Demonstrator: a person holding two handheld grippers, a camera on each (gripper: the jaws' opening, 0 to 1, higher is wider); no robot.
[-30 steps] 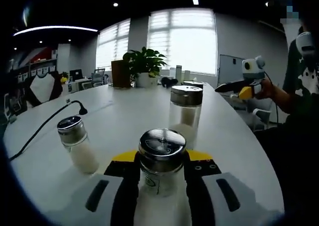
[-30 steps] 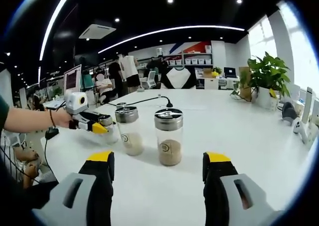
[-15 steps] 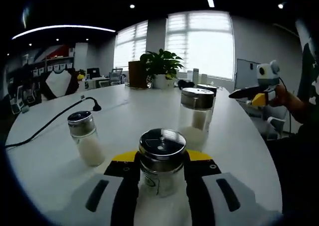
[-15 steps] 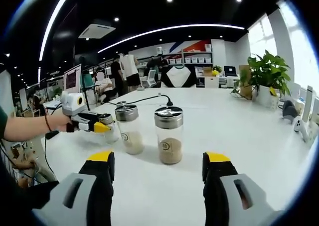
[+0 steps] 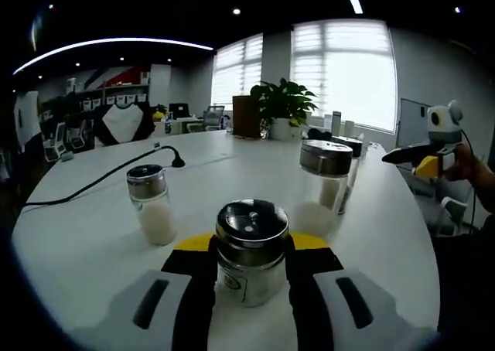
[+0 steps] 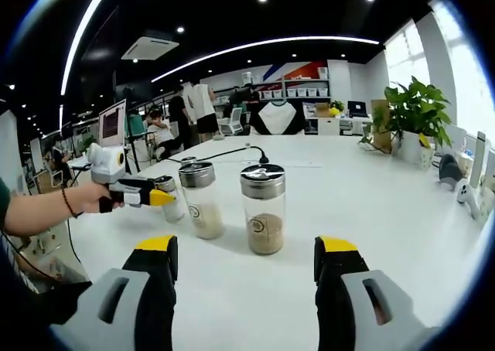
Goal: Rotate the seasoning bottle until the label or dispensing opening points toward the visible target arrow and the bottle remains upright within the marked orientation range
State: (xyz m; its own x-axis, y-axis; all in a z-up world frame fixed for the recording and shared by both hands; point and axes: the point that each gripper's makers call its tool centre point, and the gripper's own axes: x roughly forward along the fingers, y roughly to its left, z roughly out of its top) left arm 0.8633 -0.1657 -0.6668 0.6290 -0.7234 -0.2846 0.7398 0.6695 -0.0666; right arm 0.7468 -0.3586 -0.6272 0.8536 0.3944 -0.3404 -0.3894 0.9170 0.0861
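A small glass seasoning bottle (image 5: 251,252) with a shiny metal lid stands upright on the white table (image 5: 85,250). My left gripper (image 5: 251,243) is shut on it, one jaw on each side. In the right gripper view the same bottle (image 6: 172,199) shows at the left, with the left gripper (image 6: 147,196) and a person's hand on it. My right gripper (image 6: 247,244) is open and holds nothing. It hangs over the table short of a bottle of brown granules (image 6: 263,210).
A small bottle of white powder (image 5: 152,204) and a taller one (image 5: 328,173) stand beyond the held bottle. A bottle of pale powder (image 6: 201,200) stands beside the brown one. A black cable (image 5: 100,181) crosses the table. A potted plant (image 5: 282,107) stands at the far end.
The left gripper view's background has swung to the right while the bottle stays in the jaws. In the right gripper view the left gripper's rear has swung left. The right gripper has stayed still.
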